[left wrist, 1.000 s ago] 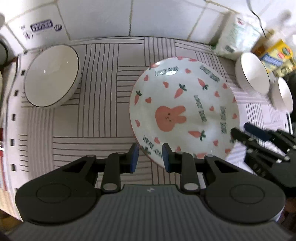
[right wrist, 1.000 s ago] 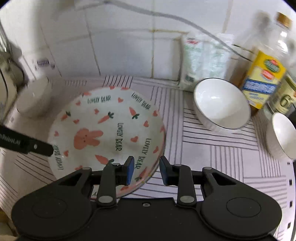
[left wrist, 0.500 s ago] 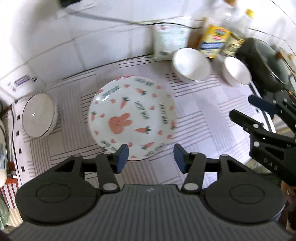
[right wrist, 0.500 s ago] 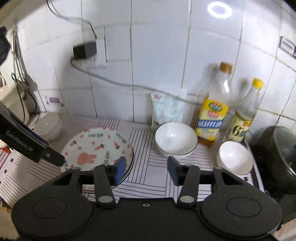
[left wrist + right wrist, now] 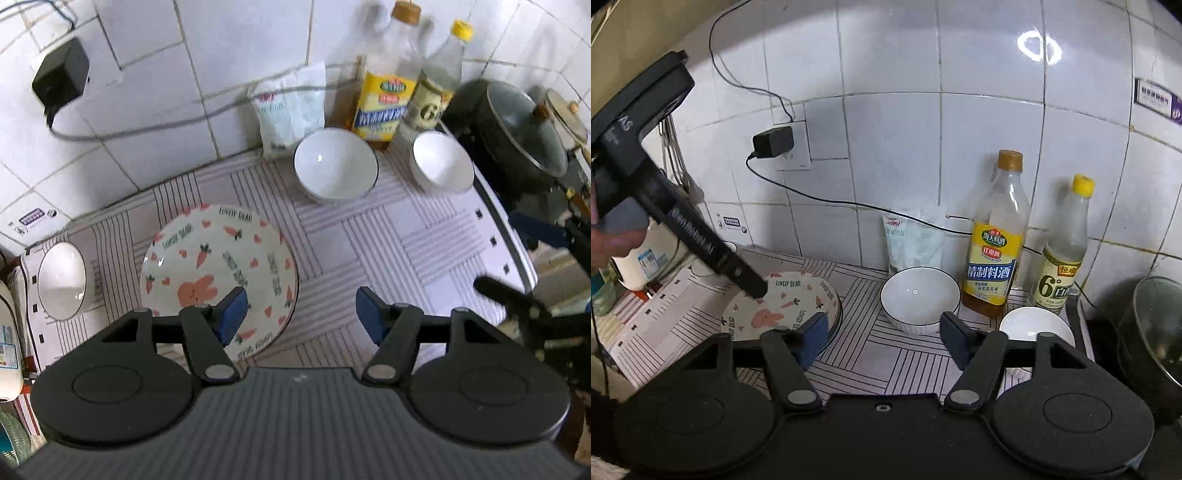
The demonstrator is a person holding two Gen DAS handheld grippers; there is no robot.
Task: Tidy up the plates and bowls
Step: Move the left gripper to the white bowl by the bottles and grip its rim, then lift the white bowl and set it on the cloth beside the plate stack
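Left gripper [image 5: 297,308]: jaws spread wide, holding nothing, above the striped mat [image 5: 388,236], its left fingertip over the plate's near rim.
Right gripper [image 5: 881,334]: jaws wide apart, empty, raised over the mat's near edge.
Bunny plate [image 5: 218,273]: flat on the mat's left half, near the front edge.
Left bowl [image 5: 61,280]: at the mat's far left edge, beside the plate.
Middle bowl [image 5: 336,164]: at the back edge, just in front of the yellow-label bottle [image 5: 388,96].
Right bowl [image 5: 441,162]: back right corner, beside the dark pot [image 5: 517,136].
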